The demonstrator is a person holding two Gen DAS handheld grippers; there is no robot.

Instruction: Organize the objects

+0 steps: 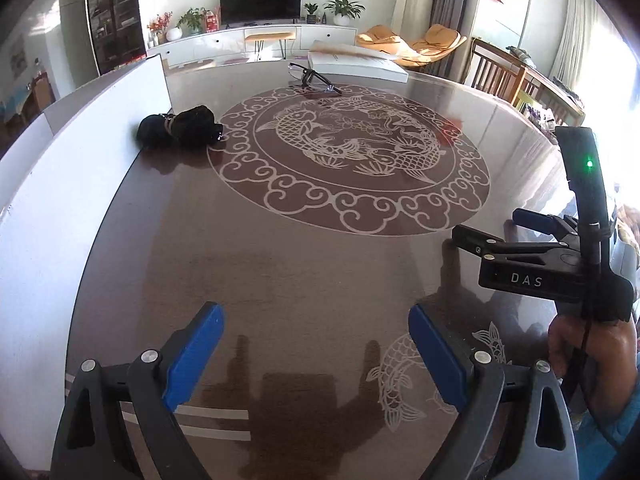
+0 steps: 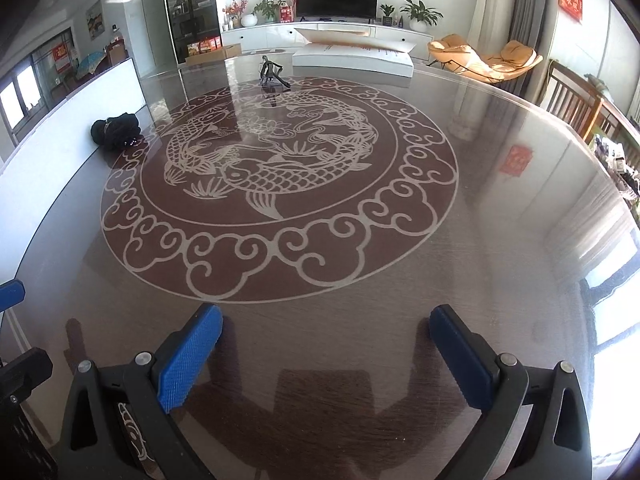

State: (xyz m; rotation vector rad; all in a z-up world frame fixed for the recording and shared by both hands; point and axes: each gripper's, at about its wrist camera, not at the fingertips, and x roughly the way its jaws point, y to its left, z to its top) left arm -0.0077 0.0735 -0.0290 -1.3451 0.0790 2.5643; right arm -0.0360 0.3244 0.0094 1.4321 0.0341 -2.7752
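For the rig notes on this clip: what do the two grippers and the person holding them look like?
Both grippers are black frames with silver rivets and blue textured pads: the left gripper, the right gripper. Seen from the left wrist camera, the right gripper's body reads "DAS" in white and carries an upright black bar with a green light and a thin black cable. A blue sleeve shows.

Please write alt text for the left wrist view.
Open left gripper above a glossy brown table with a fish medallion; nothing lies between its blue pads. A black pouch and eyeglasses lie far off; the open right gripper is alongside.
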